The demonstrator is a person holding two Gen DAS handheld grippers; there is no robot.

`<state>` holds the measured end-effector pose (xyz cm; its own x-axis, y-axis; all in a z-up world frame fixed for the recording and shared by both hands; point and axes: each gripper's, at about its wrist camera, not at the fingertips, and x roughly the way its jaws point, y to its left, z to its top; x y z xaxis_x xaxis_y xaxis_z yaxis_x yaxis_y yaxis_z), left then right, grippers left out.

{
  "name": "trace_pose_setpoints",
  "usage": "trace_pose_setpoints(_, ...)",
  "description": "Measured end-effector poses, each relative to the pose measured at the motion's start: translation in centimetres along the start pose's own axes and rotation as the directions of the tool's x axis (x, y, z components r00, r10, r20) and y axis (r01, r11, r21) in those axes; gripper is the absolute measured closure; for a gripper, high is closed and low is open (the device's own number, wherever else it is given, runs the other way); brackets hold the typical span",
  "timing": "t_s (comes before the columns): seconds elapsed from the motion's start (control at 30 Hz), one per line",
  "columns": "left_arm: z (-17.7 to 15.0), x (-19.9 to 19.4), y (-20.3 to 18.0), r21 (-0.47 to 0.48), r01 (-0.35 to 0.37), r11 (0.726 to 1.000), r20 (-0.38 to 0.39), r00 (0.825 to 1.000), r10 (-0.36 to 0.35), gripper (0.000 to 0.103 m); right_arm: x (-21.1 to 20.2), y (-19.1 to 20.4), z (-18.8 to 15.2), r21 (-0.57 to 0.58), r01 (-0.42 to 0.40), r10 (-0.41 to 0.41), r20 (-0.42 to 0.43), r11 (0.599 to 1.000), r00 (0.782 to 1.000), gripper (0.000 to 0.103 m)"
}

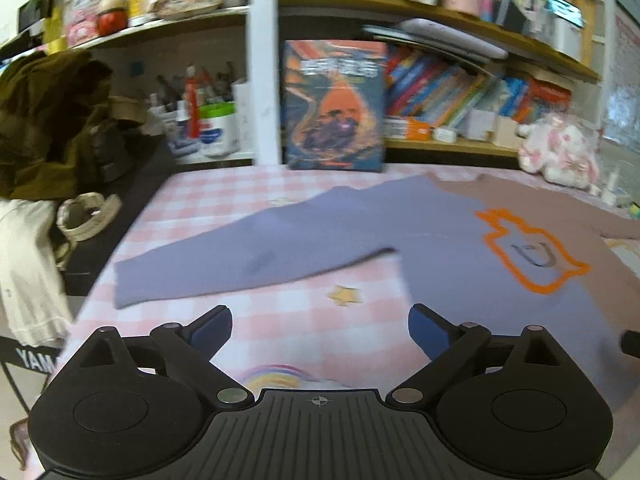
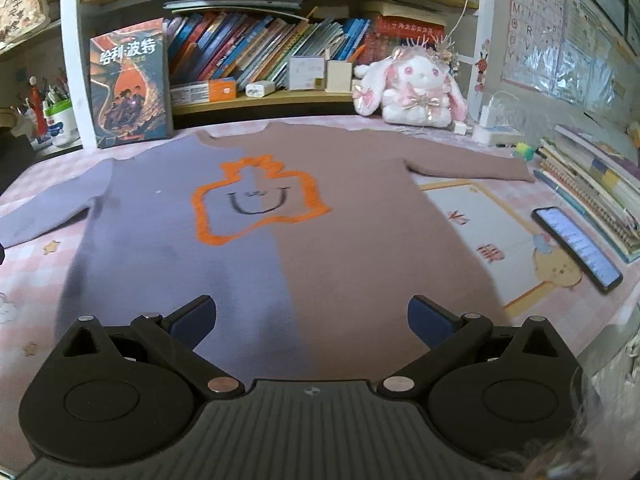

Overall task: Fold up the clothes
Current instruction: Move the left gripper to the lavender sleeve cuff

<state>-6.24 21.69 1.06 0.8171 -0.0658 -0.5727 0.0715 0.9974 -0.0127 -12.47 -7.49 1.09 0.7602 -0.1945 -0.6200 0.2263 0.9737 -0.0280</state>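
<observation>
Soft, limp sweater point(image 2: 256, 248) lies flat — pinch its left sleeve point(image 1: 224, 252) cuff; both tools point(image 1: 320, 330) point(image 2: 312, 320) gape, empty.

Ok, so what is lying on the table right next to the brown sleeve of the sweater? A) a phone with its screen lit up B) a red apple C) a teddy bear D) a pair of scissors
A: in the right wrist view a phone with a lit screen lies flat on the table, to the right of the sweater and a little below its brown sleeve.
</observation>
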Motion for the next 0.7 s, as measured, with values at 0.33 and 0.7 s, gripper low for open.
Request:
trace_pose_setpoints(0.33, 0.2, 4.4, 9.4, -0.176, -0.137, 0.975, -0.020, 0.991, 0.135, 0.008, -1.0, 4.5, -0.3, -0.065, -0.030, 0.030, -0.004, 0.997, 1.000, 0.000)
trace_pose_setpoints(0.7, 0.5, 8.3, 15.5, -0.518, -0.138, 0.844, -0.075, 0.990, 0.116, 0.045, -1.1, 5.7, 0.1, -0.143, -0.017, 0.017, 0.002, 0.990, 1.000, 0.000)
